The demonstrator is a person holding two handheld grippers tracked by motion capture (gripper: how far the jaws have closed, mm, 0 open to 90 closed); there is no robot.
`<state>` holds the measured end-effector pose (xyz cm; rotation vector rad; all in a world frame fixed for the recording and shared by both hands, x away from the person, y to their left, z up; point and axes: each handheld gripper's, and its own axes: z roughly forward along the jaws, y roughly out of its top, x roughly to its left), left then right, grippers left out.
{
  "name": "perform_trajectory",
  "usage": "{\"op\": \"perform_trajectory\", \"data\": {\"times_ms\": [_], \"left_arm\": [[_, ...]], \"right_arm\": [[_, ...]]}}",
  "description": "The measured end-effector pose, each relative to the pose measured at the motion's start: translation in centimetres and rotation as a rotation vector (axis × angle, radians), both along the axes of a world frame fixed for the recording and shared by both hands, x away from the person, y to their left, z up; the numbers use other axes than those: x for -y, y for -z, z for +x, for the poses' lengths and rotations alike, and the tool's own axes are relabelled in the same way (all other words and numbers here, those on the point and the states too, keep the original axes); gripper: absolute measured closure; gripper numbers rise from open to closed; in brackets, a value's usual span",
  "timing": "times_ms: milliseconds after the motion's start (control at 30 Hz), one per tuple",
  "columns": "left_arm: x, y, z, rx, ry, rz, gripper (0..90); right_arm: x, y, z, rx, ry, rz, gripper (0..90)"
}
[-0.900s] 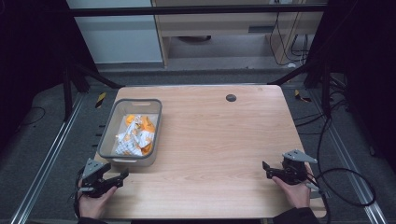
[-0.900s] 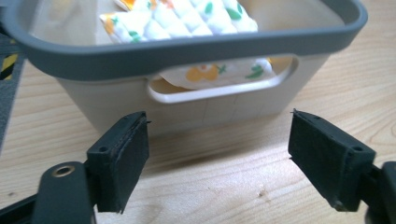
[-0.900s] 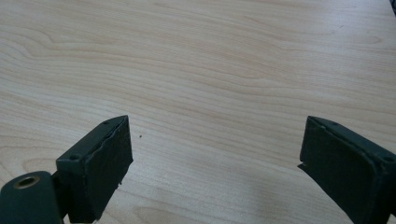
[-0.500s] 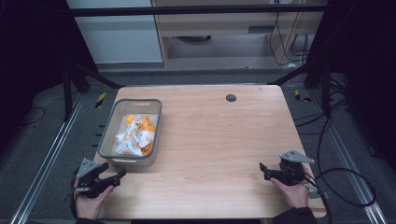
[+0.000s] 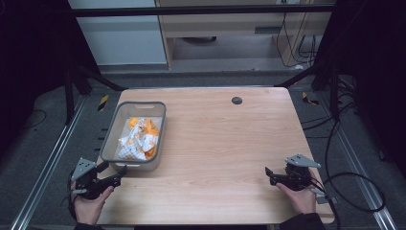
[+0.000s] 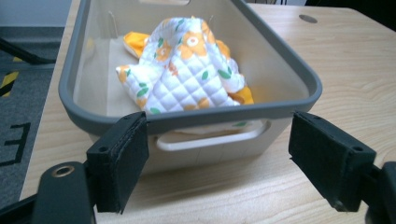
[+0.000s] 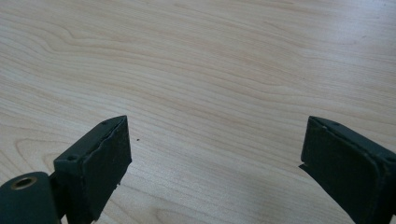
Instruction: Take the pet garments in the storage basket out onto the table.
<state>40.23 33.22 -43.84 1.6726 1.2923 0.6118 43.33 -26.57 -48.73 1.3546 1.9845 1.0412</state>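
A grey plastic bin w/ a pale inside (image 5: 114,139) (image 6: 299,81) sits near the left edge of the light wooden table (image 5: 230,143) (image 7: 224,60). In it lies a soft quilted white cloth w/ orange flowers & green leaves (image 5: 136,140) (image 6: 187,74), bunched up. A handle slot shows in the bin's near wall.

The left gripper (image 5: 111,176) (image 6: 219,154) is at the front left corner, just before the bin, jaws wide apart, nothing in them. The right gripper (image 5: 272,173) (image 7: 215,158) is near the front right corner, jaws also wide apart over bare wood.

A small dark round hole (image 5: 236,100) is near the back edge. Grey floor & black cables (image 5: 354,187) lie around the table.
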Motion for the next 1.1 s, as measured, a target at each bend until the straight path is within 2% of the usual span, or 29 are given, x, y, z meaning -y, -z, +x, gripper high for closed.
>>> {"op": "perform_trajectory", "data": {"times_ms": [167, 533, 767, 1100], "left_arm": [[-0.1, -1.0, 0.3, 0.024, 0.004, -0.003, 19.5], [-0.7, -2.2, 0.6, 0.041, -0.014, 0.005, 19.2], [-0.9, -3.1, 0.8, 0.059, -0.015, 0.008, 19.0], [0.5, -4.1, 1.7, 0.074, 0.026, 0.03, 19.0]], "right_arm": [[0.0, 0.1, 0.0, 0.0, 0.003, -0.008, 8.4], [-0.2, 0.2, 0.0, -0.007, -0.001, -0.014, 8.3], [-0.1, 0.1, 0.0, 0.0, 0.007, -0.002, 8.5], [-0.1, 0.0, 0.0, -0.002, 0.004, -0.002, 8.5]]}}
